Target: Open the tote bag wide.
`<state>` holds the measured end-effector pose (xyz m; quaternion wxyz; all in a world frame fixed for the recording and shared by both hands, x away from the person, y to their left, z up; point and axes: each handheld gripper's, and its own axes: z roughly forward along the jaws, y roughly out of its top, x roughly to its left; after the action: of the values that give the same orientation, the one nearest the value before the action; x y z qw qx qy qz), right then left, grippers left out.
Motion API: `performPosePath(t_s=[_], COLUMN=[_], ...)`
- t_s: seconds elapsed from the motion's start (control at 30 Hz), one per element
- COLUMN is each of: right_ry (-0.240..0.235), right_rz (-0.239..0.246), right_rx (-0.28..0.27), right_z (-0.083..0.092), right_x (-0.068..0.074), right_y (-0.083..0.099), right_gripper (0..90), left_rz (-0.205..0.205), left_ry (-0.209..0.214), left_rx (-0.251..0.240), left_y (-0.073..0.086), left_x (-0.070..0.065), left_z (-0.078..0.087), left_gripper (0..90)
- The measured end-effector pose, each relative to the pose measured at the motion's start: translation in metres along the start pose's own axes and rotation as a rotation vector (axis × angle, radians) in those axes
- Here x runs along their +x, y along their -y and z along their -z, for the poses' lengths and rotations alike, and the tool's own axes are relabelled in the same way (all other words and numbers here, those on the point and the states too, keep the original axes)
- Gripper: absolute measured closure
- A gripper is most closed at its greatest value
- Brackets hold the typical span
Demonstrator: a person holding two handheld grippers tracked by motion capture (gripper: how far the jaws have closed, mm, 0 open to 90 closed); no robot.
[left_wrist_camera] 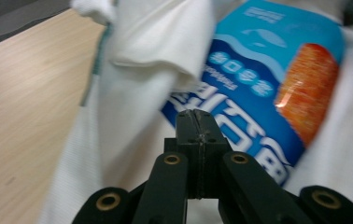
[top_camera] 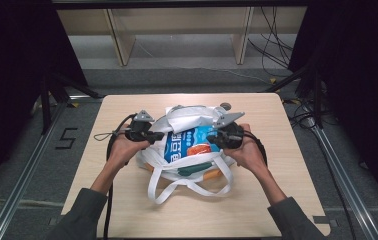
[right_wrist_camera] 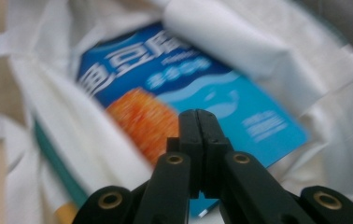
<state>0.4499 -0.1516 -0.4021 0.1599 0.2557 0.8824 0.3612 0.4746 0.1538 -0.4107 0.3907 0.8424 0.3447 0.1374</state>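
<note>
From the high view: a white fabric tote bag [top_camera: 187,150] lies at the centre of the light wooden table [top_camera: 277,200], its long white strap loops [top_camera: 177,187] spilling toward six o'clock. Inside its open mouth sits a blue snack packet with white lettering and an orange picture [top_camera: 194,142]. The left claw [top_camera: 156,136] is at nine o'clock of the bag, right against the fabric, and the right claw [top_camera: 216,138] is at three o'clock of the packet, at the bag's mouth. Each is carried by a hand with a dark grey sleeve [top_camera: 79,212] coming in from six o'clock. A flap of white fabric [top_camera: 192,117] folds over the packet at twelve o'clock.

Over to the left gripper view: the left claw [left_wrist_camera: 196,114] is clenched, jaws pressed flat together with nothing between them. Just past its tip lies the blue packet [left_wrist_camera: 258,84], with white bag cloth [left_wrist_camera: 165,42] draped over it at eleven o'clock and bare table [left_wrist_camera: 25,93] at nine o'clock.

Now the right gripper view: the right claw [right_wrist_camera: 198,114] is clenched too, jaws meeting, empty. The packet [right_wrist_camera: 240,107] lies right behind its tip, the orange picture at nine o'clock, white bag fabric [right_wrist_camera: 240,42] folded across at one o'clock.
</note>
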Motion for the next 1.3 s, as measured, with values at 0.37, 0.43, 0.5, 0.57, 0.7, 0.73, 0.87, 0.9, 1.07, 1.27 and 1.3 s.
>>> performPosePath(t_s=[0.37,0.43,0.5,0.57,0.7,0.73,0.87,0.9,1.07,1.27,1.3], right_ry=[-0.110,-0.121,-0.145,-0.120,-0.125,-0.117,-0.051,-0.016,0.114,0.146,0.148], right_rz=[0.020,0.025,0.052,0.030,0.022,0.015,0.029,0.018,-0.034,-0.138,-0.153], right_rx=[0.125,0.140,0.159,0.151,0.105,0.070,-0.046,-0.082,-0.111,0.037,0.040], right_z=[-0.004,-0.006,-0.016,-0.015,-0.008,-0.003,0.016,0.018,0.017,-0.021,-0.025], right_x=[0.033,0.036,0.044,0.047,0.043,0.041,0.023,0.016,-0.017,-0.042,-0.042], right_y=[0.053,0.056,0.065,0.066,0.062,0.060,0.046,0.043,0.034,0.057,0.061], right_gripper=[90.0,90.0,90.0,90.0,90.0,90.0,90.0,90.0,90.0,90.0,90.0], left_rz=[0.073,0.031,0.101,0.093,0.093,0.086,0.086,0.090,0.127,0.138,0.143], left_ry=[-0.111,-0.177,-0.172,-0.164,-0.101,-0.102,-0.088,-0.098,-0.124,-0.087,-0.088], left_rx=[0.096,0.136,0.129,0.118,0.045,0.034,-0.015,-0.038,-0.089,-0.003,-0.010], left_y=[0.010,0.012,0.019,0.018,0.018,0.018,0.022,0.023,0.030,0.054,0.055], left_x=[0.038,0.041,0.049,0.050,0.041,0.039,0.038,0.038,0.045,0.054,0.054], left_z=[-0.024,-0.028,-0.035,-0.033,-0.014,-0.010,0.004,0.008,0.019,0.005,0.004], left_gripper=[89.7,89.8,89.8,89.7,89.5,89.4,88.0,87.6,87.5,89.3,89.3])
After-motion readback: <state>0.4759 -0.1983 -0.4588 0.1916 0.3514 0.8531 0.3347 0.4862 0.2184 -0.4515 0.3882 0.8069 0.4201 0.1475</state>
